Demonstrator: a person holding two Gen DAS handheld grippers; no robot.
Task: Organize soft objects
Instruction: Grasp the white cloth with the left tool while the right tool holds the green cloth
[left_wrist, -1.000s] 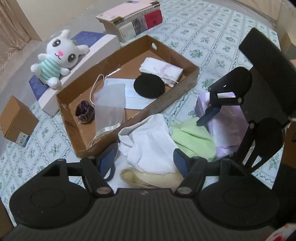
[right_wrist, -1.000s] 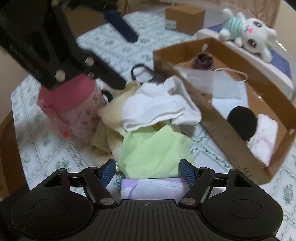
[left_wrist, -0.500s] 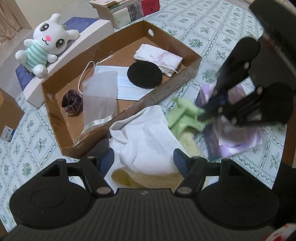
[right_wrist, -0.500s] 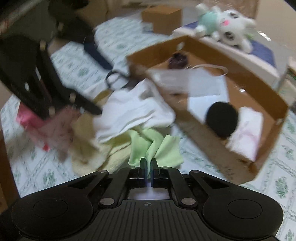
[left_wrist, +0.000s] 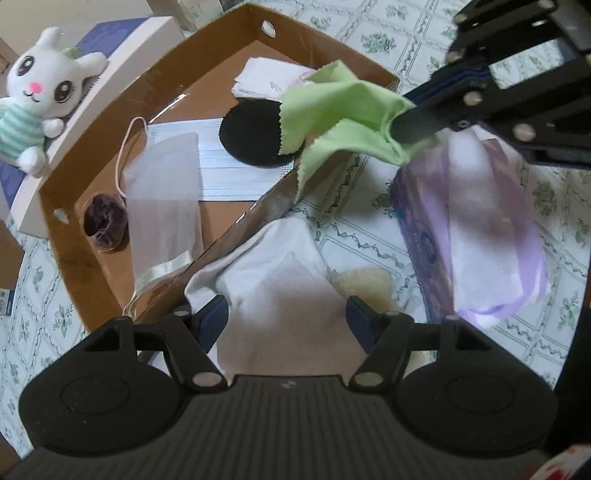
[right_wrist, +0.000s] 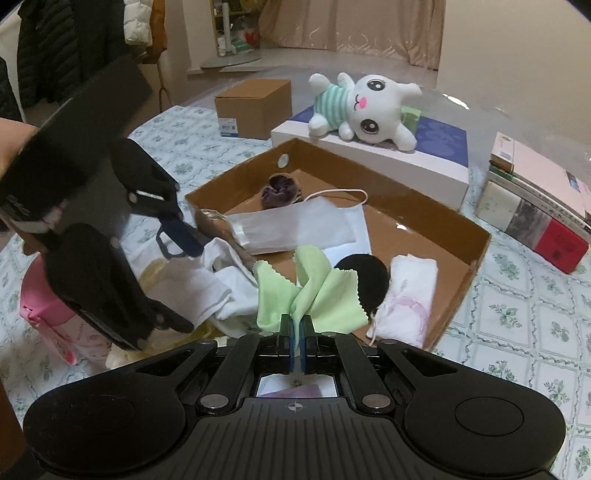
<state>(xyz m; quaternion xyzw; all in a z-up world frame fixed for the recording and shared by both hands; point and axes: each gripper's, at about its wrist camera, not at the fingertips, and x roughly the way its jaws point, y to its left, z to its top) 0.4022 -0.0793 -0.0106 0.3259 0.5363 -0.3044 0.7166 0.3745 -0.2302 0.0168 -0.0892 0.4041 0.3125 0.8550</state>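
Observation:
My right gripper (right_wrist: 295, 328) is shut on a light green cloth (right_wrist: 308, 295) and holds it in the air over the near wall of a shallow cardboard box (right_wrist: 476, 254). The cloth (left_wrist: 343, 118) also shows in the left wrist view, hanging from the right gripper (left_wrist: 400, 129). The box (left_wrist: 74, 240) holds a face mask, a black round pad (left_wrist: 251, 136), a folded white cloth, a clear bag and a dark scrunchie (left_wrist: 103, 221). My left gripper (left_wrist: 288, 325) is open over a white cloth (left_wrist: 273, 273) and a cream towel (left_wrist: 365, 284) on the table.
A purple tissue pack (left_wrist: 472, 229) lies right of the pile. A white plush bunny (right_wrist: 365, 107) lies on a white and blue box behind the cardboard box. A small brown carton (right_wrist: 255, 107), stacked books (right_wrist: 539, 206) and a pink cup (right_wrist: 48, 321) stand around.
My right gripper closed on the green cloth, lifted it off the pile and carried it up over the box edge. My left gripper stayed open and moved closer over the white cloth.

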